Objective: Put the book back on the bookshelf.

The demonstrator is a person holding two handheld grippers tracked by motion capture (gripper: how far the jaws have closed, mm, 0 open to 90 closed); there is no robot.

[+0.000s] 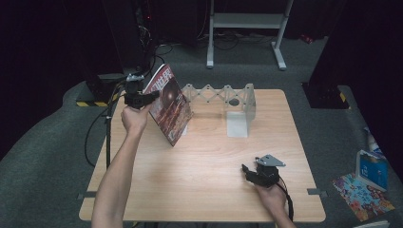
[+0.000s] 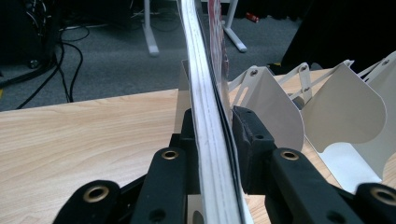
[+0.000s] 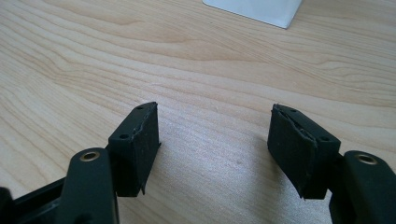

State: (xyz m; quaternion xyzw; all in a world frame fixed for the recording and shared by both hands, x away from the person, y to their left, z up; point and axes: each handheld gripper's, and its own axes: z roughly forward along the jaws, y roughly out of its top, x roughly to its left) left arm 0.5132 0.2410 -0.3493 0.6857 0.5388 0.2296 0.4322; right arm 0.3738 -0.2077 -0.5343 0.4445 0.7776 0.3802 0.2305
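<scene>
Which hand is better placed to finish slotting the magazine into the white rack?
Left. The left gripper has the magazine between its jaws beside the rack; the right gripper rests open, apart.

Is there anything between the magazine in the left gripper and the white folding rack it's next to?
Nothing visible does. The magazine stands tilted in the left gripper, its lower edge beside the left end of the white folding rack, with bare table around it. The right gripper rests far off, open.
</scene>
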